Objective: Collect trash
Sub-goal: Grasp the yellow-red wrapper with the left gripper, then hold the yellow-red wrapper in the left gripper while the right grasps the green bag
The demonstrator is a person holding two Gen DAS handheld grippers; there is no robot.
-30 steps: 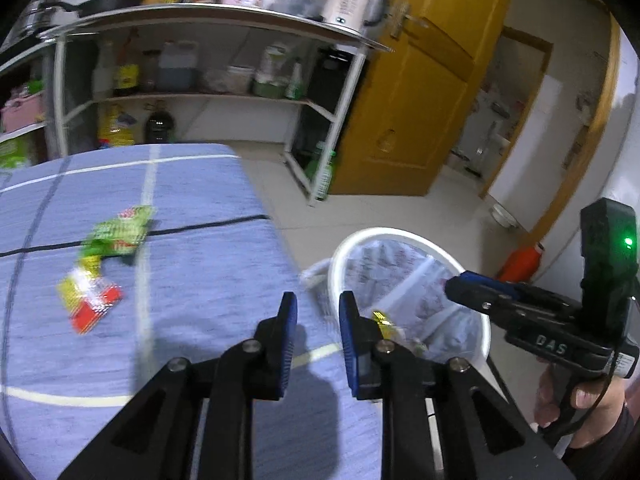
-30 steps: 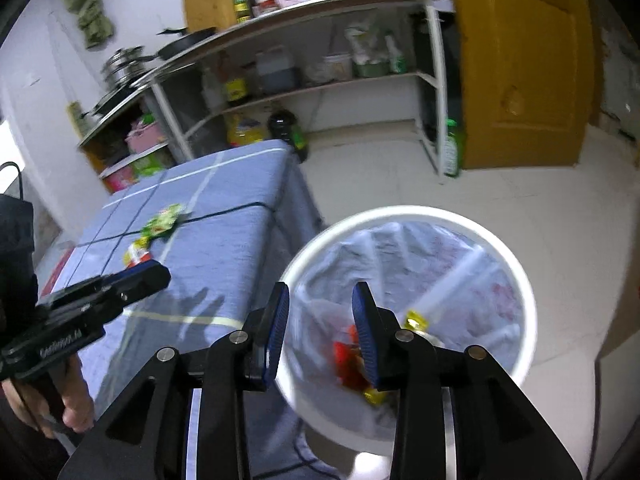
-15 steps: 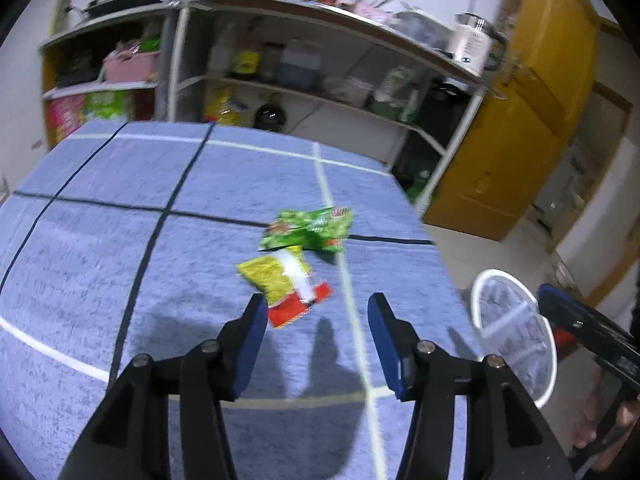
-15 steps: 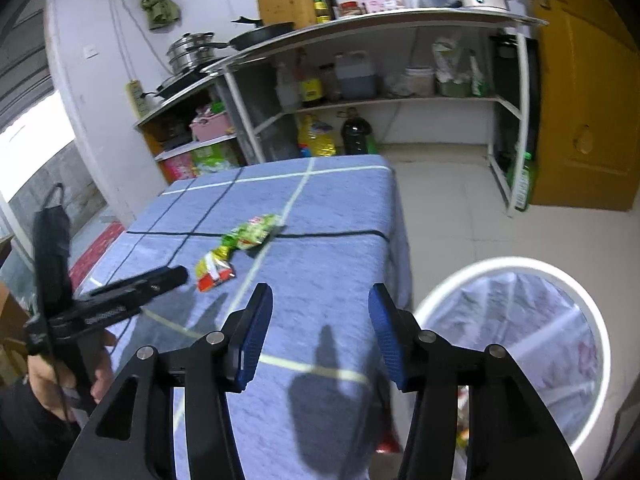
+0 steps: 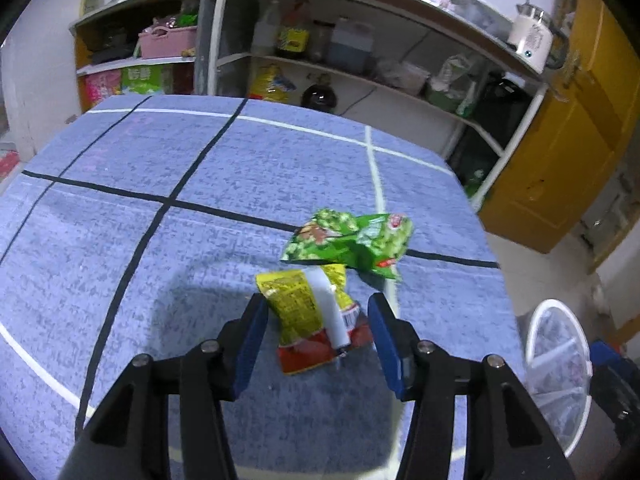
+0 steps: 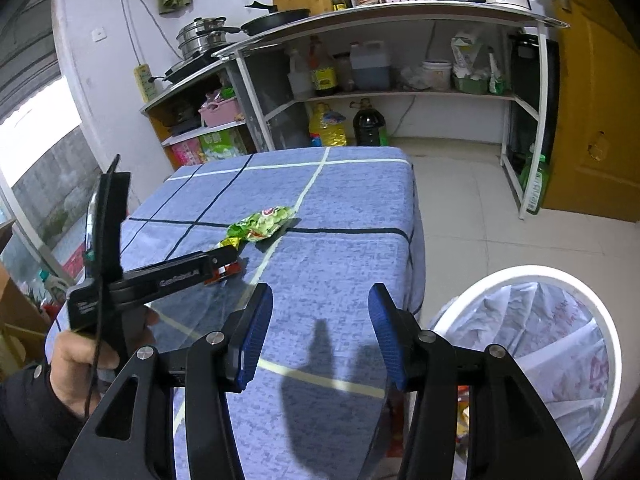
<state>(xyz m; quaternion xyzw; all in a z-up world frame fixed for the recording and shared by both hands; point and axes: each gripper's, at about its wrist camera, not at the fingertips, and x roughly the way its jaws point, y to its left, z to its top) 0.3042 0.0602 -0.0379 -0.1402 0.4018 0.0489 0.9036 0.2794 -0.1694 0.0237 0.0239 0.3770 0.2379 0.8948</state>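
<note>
A yellow and red snack wrapper [image 5: 310, 312] lies on the blue tablecloth [image 5: 160, 248], with a green wrapper [image 5: 352, 242] just beyond it. My left gripper [image 5: 318, 334] is open, its fingers on either side of the yellow and red wrapper, just above the cloth. In the right wrist view the green wrapper [image 6: 262, 224] lies mid-table and the left gripper [image 6: 224, 260] covers most of the yellow and red one. My right gripper [image 6: 320, 334] is open and empty over the table's near right part. The white trash bin [image 6: 560, 348] with a plastic liner stands on the floor right of the table.
Metal shelves [image 6: 400, 92] with bottles, pans and a kettle stand behind the table. A yellow door [image 6: 596, 100] is at the right. The bin also shows in the left wrist view [image 5: 558, 364] past the table's right edge. Tiled floor [image 6: 480, 220] lies between table and shelves.
Both grippers have swung from above the bin to over the table and opened wide. The left one has closed in on the yellow and red wrapper, which now lies between its fingers.
</note>
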